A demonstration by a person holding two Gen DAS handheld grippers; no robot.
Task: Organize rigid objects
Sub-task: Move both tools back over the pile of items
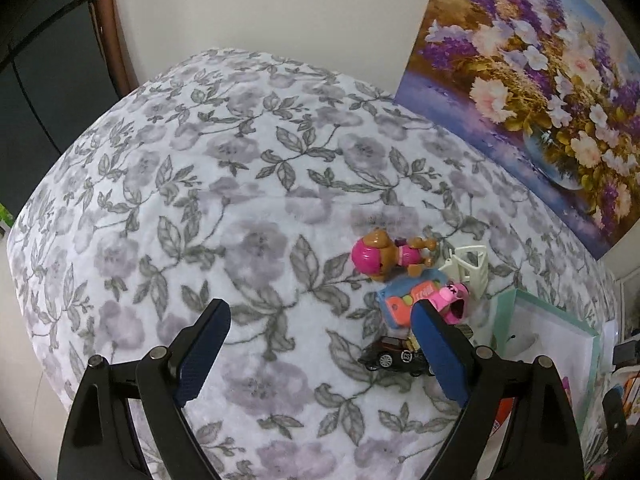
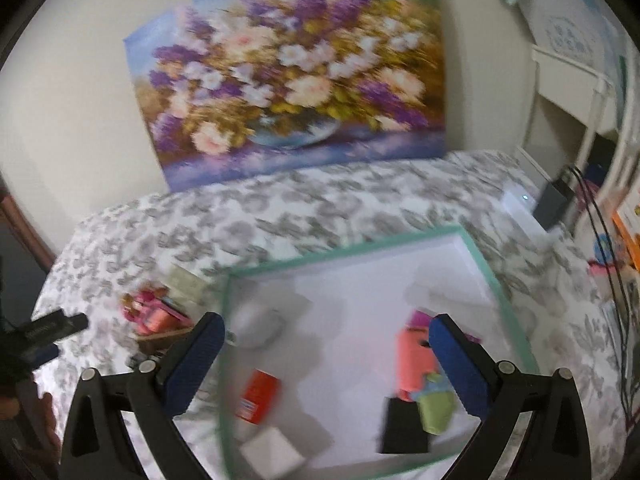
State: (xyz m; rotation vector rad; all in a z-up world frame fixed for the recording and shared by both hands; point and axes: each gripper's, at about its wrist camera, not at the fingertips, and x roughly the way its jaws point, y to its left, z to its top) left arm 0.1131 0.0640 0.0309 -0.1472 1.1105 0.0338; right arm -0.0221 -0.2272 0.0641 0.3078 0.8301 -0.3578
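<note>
In the left wrist view a pink-helmeted dog figure (image 1: 380,256), an orange and blue toy (image 1: 408,300), a pink toy piece (image 1: 454,302), a white plastic frame (image 1: 470,268) and a black toy car (image 1: 394,356) lie together on the floral cloth. My left gripper (image 1: 320,340) is open and empty, just left of the car. In the blurred right wrist view my right gripper (image 2: 326,356) is open and empty above a white tray with a green rim (image 2: 492,272). The tray holds a red box (image 2: 260,396), a coral toy (image 2: 414,360), a black box (image 2: 404,426) and a white block (image 2: 272,452).
A floral painting (image 1: 540,92) leans on the wall behind the cloth-covered surface (image 1: 200,200). The tray's corner (image 1: 552,320) sits right of the toy pile. A white shelf (image 2: 572,92), a dark device with cables (image 2: 554,200) and my other gripper (image 2: 44,332) show in the right wrist view.
</note>
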